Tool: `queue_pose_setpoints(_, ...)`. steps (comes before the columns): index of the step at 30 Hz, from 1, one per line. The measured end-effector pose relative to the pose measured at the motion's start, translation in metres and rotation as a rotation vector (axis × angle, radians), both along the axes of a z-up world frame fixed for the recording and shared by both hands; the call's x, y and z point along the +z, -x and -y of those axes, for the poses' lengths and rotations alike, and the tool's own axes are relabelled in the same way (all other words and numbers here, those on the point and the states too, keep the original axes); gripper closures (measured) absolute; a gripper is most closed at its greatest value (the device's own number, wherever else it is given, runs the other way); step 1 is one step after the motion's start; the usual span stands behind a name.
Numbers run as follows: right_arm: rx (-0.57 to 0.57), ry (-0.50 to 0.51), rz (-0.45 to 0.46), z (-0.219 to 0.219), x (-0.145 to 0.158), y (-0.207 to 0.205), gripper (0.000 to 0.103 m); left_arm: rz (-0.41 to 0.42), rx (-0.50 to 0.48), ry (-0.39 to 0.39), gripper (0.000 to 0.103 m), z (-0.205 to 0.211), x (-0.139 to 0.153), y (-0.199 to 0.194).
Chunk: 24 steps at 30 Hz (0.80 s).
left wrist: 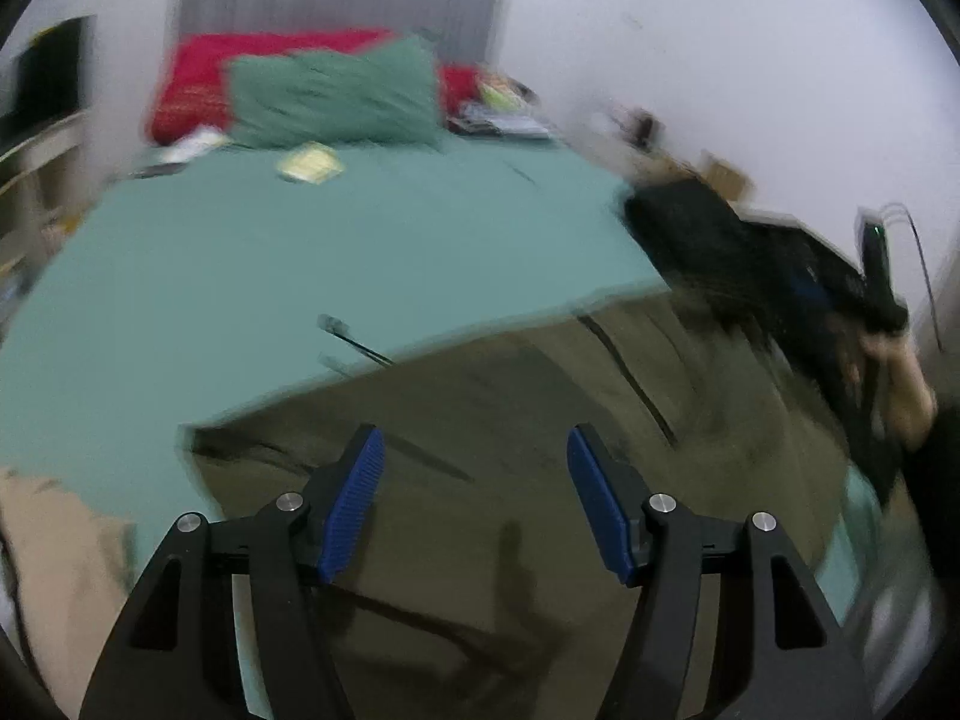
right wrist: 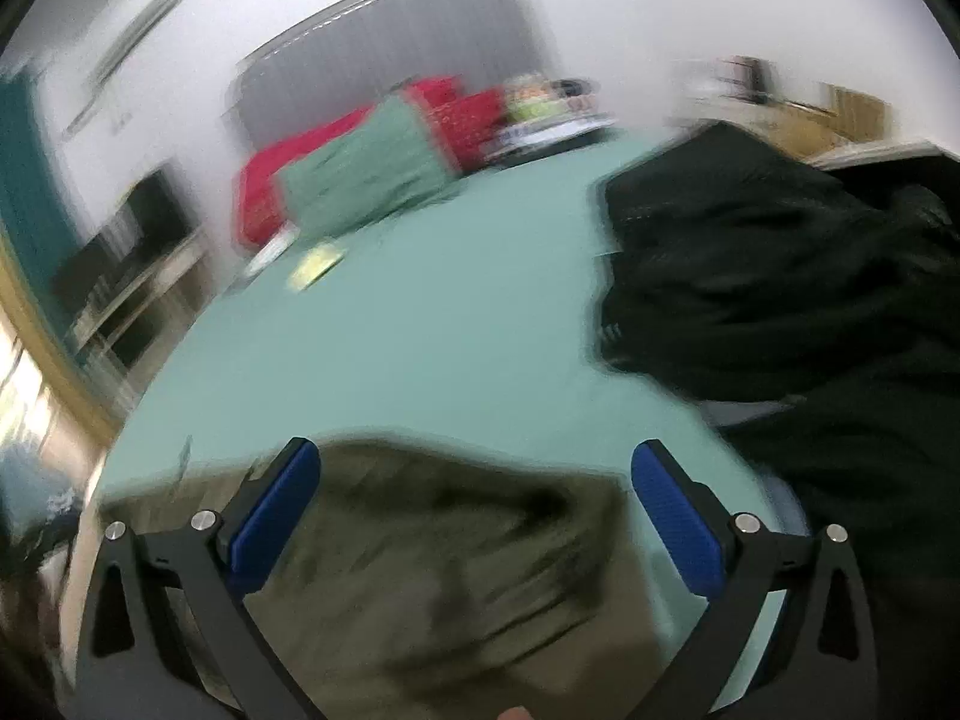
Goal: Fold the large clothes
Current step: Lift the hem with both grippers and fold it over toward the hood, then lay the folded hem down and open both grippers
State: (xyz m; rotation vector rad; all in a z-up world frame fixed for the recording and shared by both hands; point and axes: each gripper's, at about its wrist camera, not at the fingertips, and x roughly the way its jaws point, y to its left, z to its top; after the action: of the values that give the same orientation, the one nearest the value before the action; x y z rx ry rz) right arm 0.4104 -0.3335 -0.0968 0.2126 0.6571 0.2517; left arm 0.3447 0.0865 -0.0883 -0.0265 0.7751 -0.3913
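Teal bed sheet (left wrist: 252, 276) carries an olive-brown garment (left wrist: 540, 420), probably trousers given the blur, spread at the near edge. Left gripper (left wrist: 477, 498) and right gripper (right wrist: 474, 516) hang above it, jaws wide, gripping nothing. Black clothing (right wrist: 780, 276) lies heaped nearby.

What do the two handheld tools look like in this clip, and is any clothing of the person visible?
Both tools, left and right, have black angular linkage arms with silver round pivot pins and ribbed blue pads. A dark sleeve shows at the left view's right edge.
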Motion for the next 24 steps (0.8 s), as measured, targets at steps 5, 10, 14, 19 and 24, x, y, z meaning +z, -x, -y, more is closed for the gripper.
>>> queue_pose_setpoints(5,0.45,0.261,-0.015,-0.086,-0.028,0.044,0.001,-0.07,-0.17,-0.072,0.036,0.035,-0.023,0.006)
queue_pose_setpoints(10,0.596,0.44,-0.058,-0.119,-0.065,0.062,0.029,-0.131,-0.22,-0.185,0.036,0.053,-0.045,0.008)
queue_pose_setpoints(14,0.577,0.485,-0.044,-0.121,-0.069,0.052,0.094,-0.164,-0.232,-0.225,0.055,0.053,-0.059,0.005)
queue_pose_setpoints(19,0.501,0.43,0.045,-0.123,-0.044,0.04,0.1,-0.104,-0.235,-0.267,0.103,0.063,-0.057,0.007)
queue_pose_setpoints(24,0.376,0.372,0.121,-0.135,-0.019,0.009,0.101,0.013,-0.035,-0.259,0.103,0.052,-0.034,-0.017)
